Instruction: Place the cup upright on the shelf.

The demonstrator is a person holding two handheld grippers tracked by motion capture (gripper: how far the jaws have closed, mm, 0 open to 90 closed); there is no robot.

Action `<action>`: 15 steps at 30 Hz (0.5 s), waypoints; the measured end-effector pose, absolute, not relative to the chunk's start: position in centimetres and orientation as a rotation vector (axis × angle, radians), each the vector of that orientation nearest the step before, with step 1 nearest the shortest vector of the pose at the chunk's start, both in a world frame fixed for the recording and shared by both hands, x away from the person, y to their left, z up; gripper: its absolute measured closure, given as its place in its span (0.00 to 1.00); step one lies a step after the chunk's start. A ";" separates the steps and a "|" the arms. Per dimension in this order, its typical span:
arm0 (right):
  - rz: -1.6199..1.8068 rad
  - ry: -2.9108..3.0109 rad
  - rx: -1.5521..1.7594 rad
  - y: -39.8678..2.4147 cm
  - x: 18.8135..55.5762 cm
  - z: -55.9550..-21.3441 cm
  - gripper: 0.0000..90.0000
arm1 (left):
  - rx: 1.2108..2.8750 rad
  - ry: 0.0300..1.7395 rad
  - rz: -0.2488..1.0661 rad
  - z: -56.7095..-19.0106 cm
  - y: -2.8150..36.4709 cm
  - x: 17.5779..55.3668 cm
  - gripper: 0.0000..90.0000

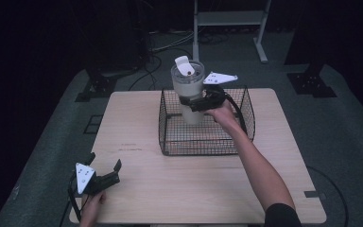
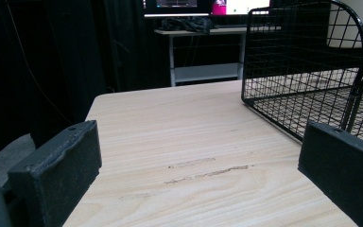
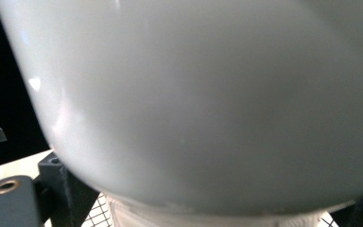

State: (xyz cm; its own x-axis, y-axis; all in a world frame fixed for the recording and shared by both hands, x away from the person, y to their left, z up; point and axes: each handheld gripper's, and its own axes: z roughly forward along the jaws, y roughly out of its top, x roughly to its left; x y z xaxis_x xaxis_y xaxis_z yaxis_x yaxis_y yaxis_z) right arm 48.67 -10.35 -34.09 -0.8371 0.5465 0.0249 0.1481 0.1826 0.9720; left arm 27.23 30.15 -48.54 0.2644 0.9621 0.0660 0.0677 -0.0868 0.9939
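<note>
The right gripper [image 1: 194,102] is clamped on the white tumbler [image 1: 189,90], above the wire basket [image 1: 170,137]. The smooth, rigid wall looks slippery, so the narrower lower body seems the better hold. The left gripper [image 1: 105,169] rests wide open, empty.

Dark room, grey floor [image 1: 340,127], white desk frame [image 1: 229,19].

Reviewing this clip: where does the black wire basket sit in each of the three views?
High view: wire basket at the table's far centre, white tumbler held above it by the right hand-held gripper.
Left gripper view: upper right.
Right gripper view: mesh sliver, bottom left, under the tumbler.
Shared landmark: the wooden table.
</note>
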 end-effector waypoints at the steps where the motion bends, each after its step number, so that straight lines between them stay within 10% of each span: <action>1: 1.692 2.135 0.653 -10.3 48.9 -34.3 0.09 | 1.438 1.030 1.026 -48.5 30.2 27.2 0.00; 15: 1.655 2.222 0.718 -9.9 51.4 -38.0 0.09 | 1.434 1.032 1.023 -48.5 30.2 27.2 0.00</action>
State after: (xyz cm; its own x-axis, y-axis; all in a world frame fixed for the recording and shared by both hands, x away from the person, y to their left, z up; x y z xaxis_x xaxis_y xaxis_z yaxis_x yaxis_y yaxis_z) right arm 51.44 -9.92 -37.96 -0.8381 0.5410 0.0706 0.2226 0.2208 0.9496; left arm 27.19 30.21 -48.52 0.2636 0.9627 0.0610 0.0695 -0.0820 0.9942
